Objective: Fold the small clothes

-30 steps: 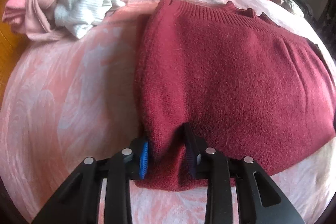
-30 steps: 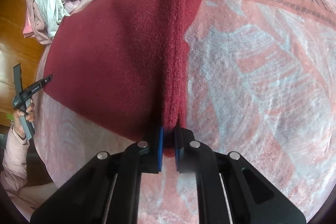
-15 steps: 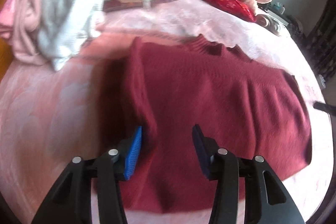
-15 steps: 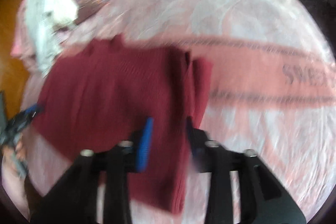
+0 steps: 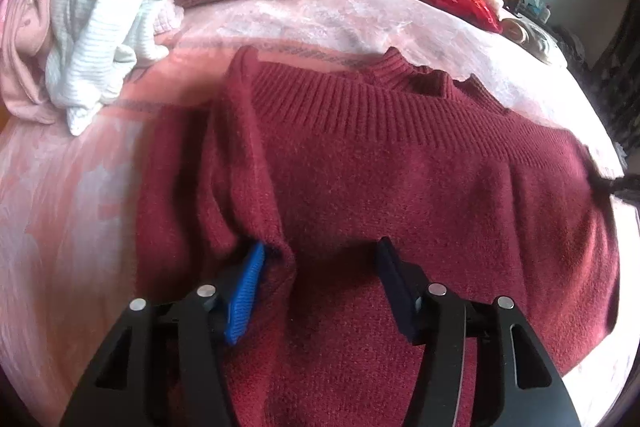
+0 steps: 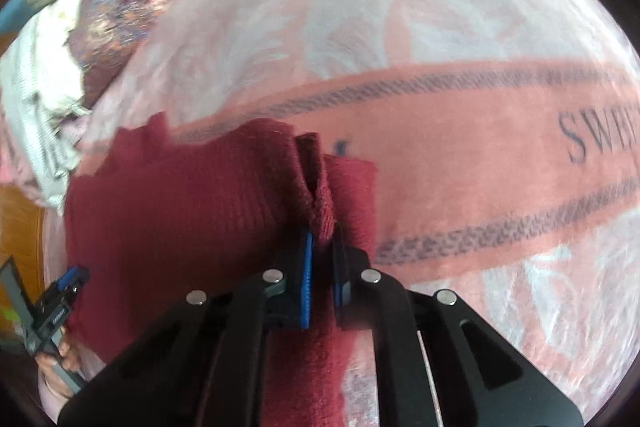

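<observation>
Sweater [image 6: 180, 211] fold pinched in right jaws (left jaws opening).

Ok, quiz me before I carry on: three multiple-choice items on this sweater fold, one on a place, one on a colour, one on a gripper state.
1. Where is the heap of light clothes, seen from the left wrist?
A. upper left, beyond the sweater
B. on top of the sweater
C. between the jaws

2. What colour is the sweater?
A. navy
B. dark red
C. grey

3. What is the right gripper doing?
A. wide open over the blanket
B. shut on nothing
C. shut on a sweater fold

Answers:
1 A, the heap lies up left, off the sweater.
2 B, the knit is dark red in both views.
3 C, the right gripper pinches a raised fold on the blanket.
</observation>
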Demonstrator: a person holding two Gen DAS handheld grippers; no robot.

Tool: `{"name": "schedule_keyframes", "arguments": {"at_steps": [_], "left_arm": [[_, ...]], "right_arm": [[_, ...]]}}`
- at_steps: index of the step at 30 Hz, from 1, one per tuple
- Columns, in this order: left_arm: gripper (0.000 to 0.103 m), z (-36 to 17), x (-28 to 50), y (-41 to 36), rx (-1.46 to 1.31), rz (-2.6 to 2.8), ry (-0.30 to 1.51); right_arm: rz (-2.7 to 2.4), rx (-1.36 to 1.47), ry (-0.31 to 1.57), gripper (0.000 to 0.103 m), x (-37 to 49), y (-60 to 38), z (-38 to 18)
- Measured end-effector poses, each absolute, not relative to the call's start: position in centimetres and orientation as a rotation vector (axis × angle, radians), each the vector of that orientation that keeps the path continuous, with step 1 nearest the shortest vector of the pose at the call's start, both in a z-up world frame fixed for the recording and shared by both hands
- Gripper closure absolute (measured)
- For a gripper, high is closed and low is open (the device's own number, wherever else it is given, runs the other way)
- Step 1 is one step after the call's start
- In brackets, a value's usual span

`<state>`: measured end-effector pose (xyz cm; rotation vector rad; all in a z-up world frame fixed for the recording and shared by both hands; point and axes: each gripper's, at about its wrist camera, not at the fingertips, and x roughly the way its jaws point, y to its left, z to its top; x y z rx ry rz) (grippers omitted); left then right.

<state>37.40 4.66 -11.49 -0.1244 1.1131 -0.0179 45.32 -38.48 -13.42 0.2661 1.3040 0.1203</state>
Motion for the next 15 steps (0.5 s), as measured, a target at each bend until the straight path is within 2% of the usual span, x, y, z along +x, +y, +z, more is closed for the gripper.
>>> {"name": "schedule_keyframes", "arguments": {"at_steps": [5, 8, 9, 15], "left_arm": [[0.044, -11.5, 37.2, 4.5, -0.107, -0.014, 1.100], [0.044, -11.0, 36.8, 4.4, -0.103, -0.017, 1.092], [0.044, -10.4, 36.4, 4.5, -0.102, -0.014, 1.083], [0.040, -7.4, 34.6, 4.4, -0.113, -0.023, 1.022]], "right_arm": [[0.126, 0.179, 1.287, 0.088, 44.8, -37.2, -12.8], [0.163, 0.185, 1.264, 0.067, 43.2, -37.3, -10.7], [0.187, 0.166, 1.260, 0.064, 42.5, -37.0, -10.1], [0.259, 0.066, 1.324, 0.061, 36.9, -35.4, -9.2]]}}
